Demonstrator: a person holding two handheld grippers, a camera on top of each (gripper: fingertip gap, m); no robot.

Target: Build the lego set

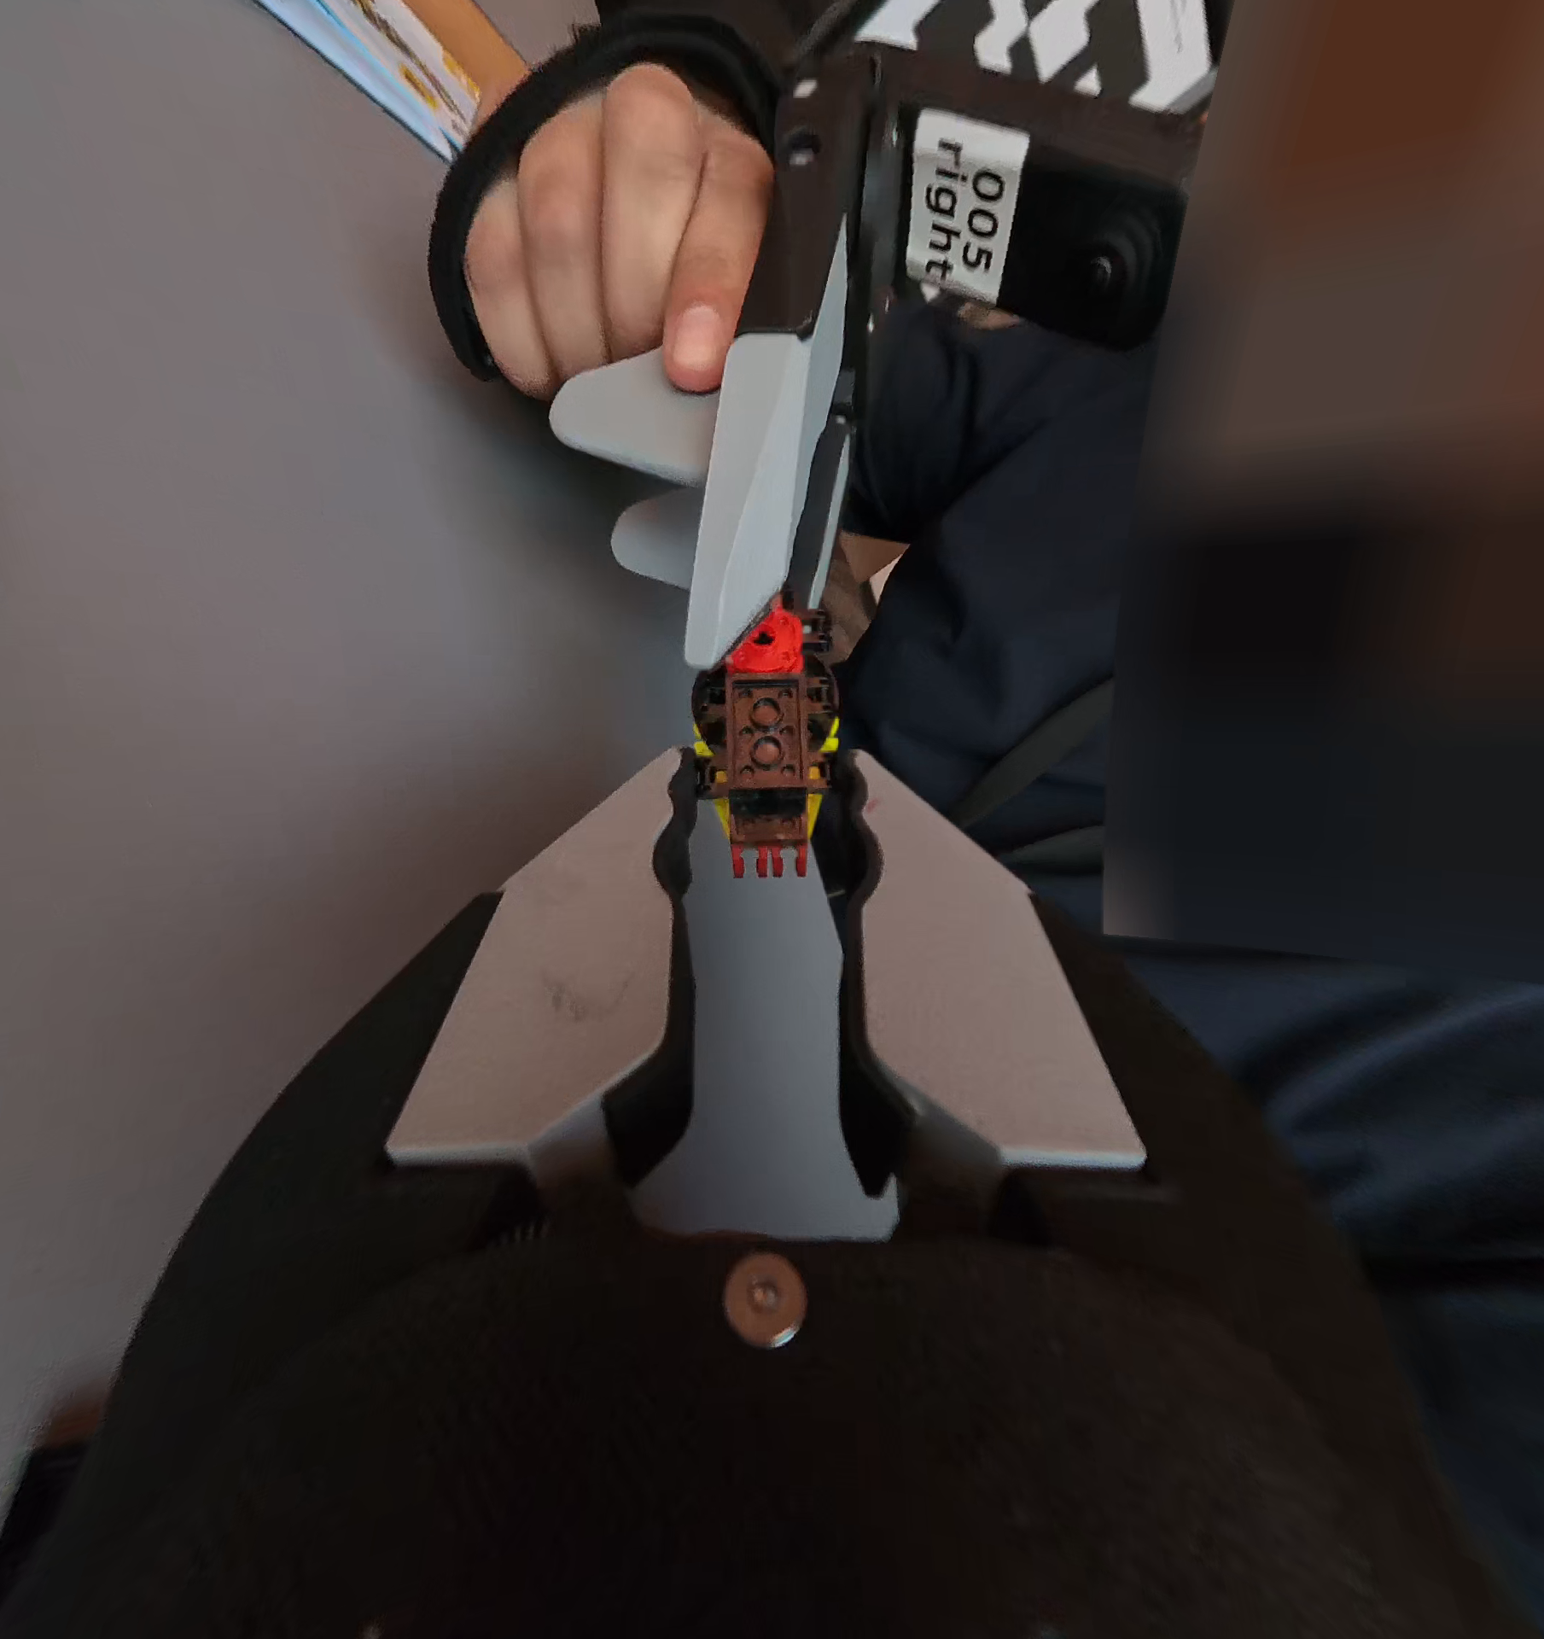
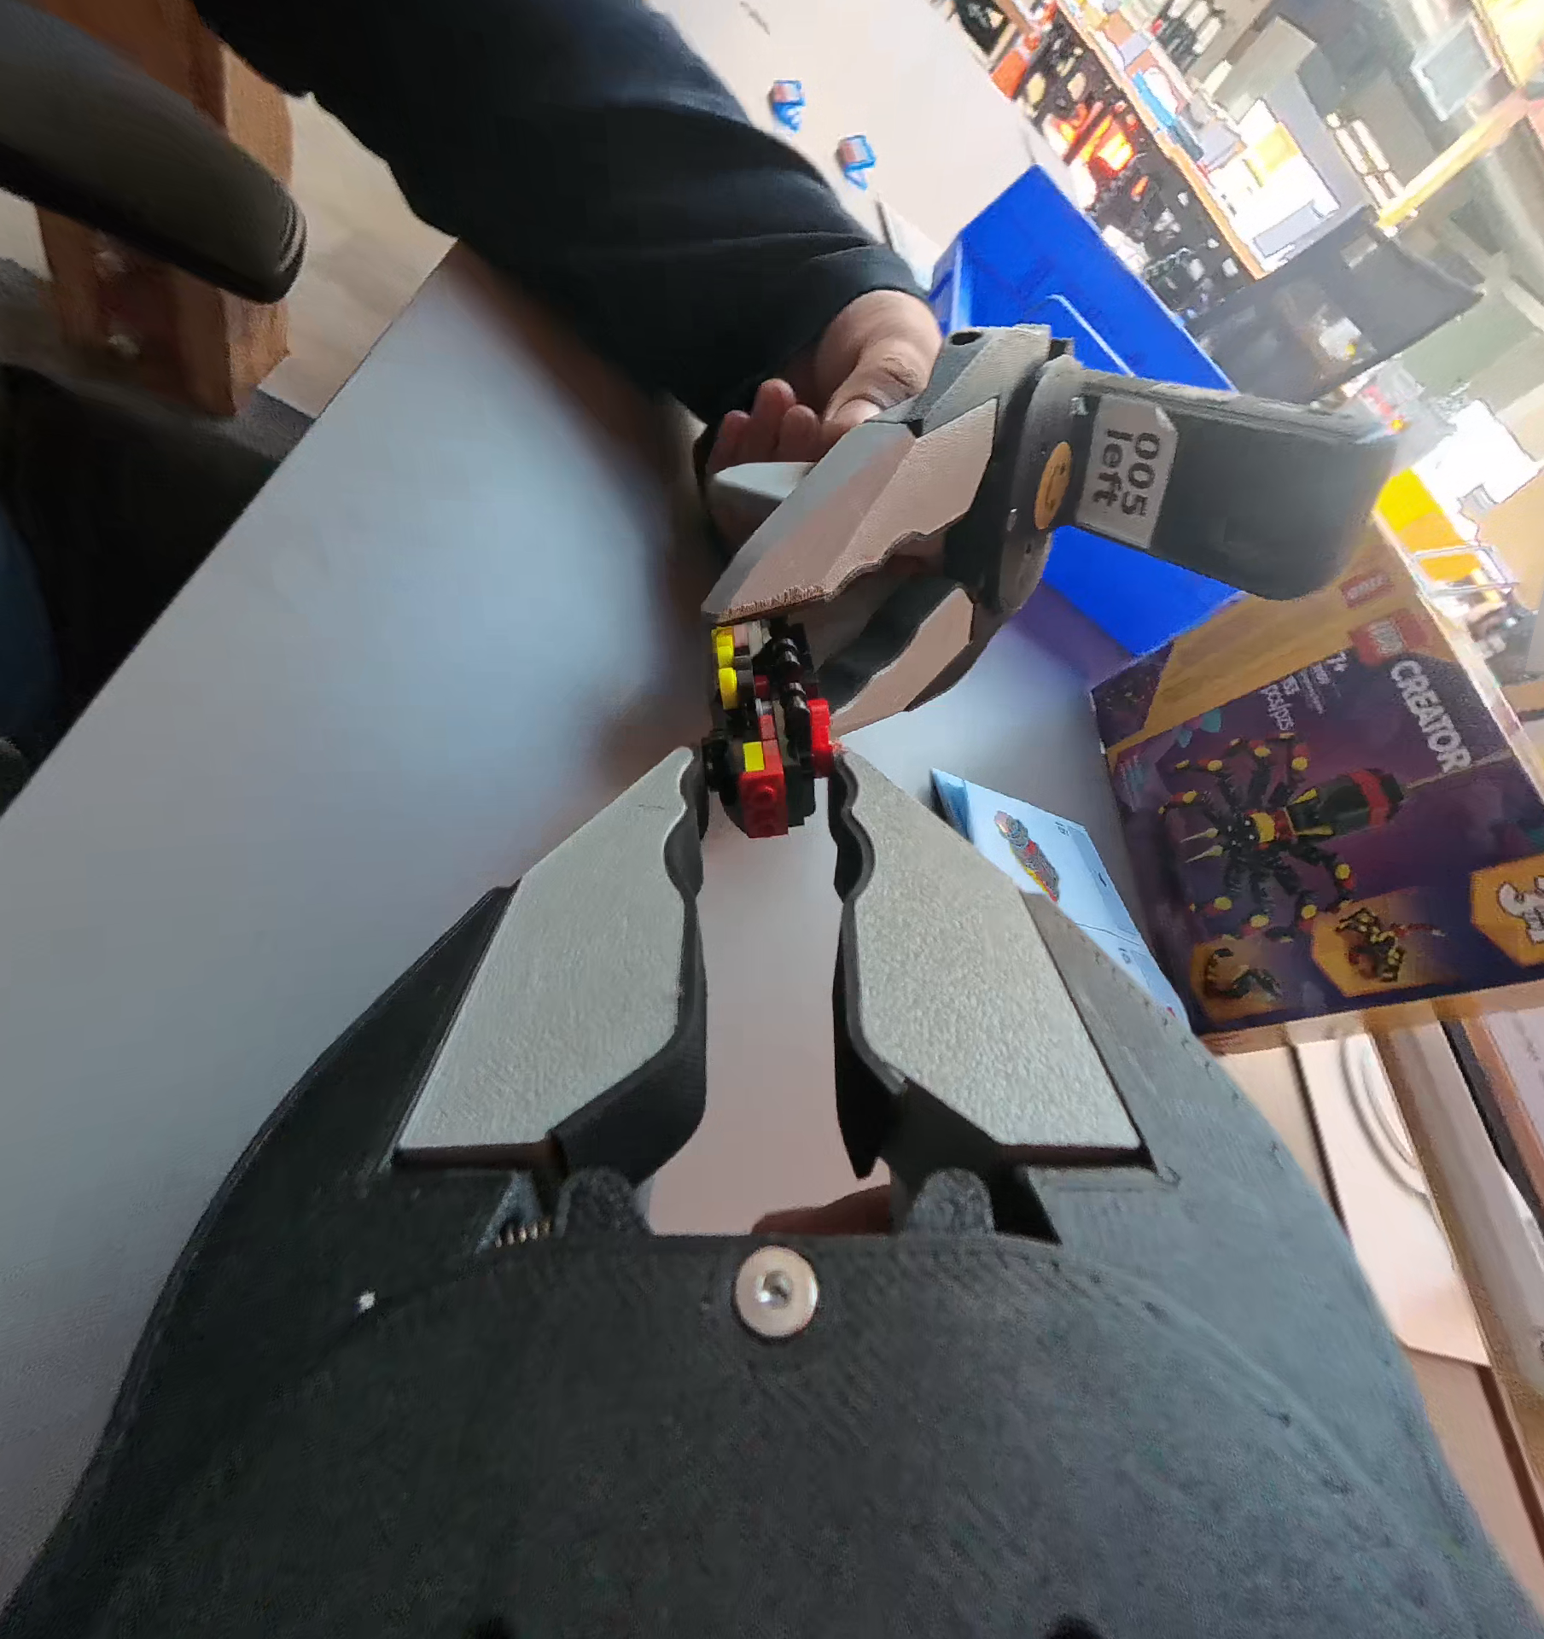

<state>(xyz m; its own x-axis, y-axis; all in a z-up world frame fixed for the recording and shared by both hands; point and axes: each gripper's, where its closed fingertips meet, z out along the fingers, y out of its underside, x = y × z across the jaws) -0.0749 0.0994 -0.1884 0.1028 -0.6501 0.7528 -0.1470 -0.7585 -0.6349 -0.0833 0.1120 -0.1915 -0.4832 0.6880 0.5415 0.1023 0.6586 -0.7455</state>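
Observation:
A small lego model (image 1: pixel 764 745) of black, yellow, red and brown bricks is held in the air between both grippers. In the left wrist view my left gripper (image 1: pixel 764 773) is shut on its near end, where a red toothed piece (image 1: pixel 768 860) sticks out toward the camera. My right gripper (image 1: pixel 772 634) comes in from above and pinches the red far end. In the right wrist view my right gripper (image 2: pixel 766 767) is shut on the red end of the model (image 2: pixel 764 727). The left gripper (image 2: pixel 755 634) grips the yellow and black end from the upper right.
The grey table (image 2: pixel 378 603) lies below the model. A purple lego box (image 2: pixel 1335 843) and an instruction booklet (image 2: pixel 1043 851) lie to the right. A blue bin (image 2: pixel 1069 266) stands behind. A chair armrest (image 2: pixel 129 177) is at the upper left. My left and right fingertips are right by each other.

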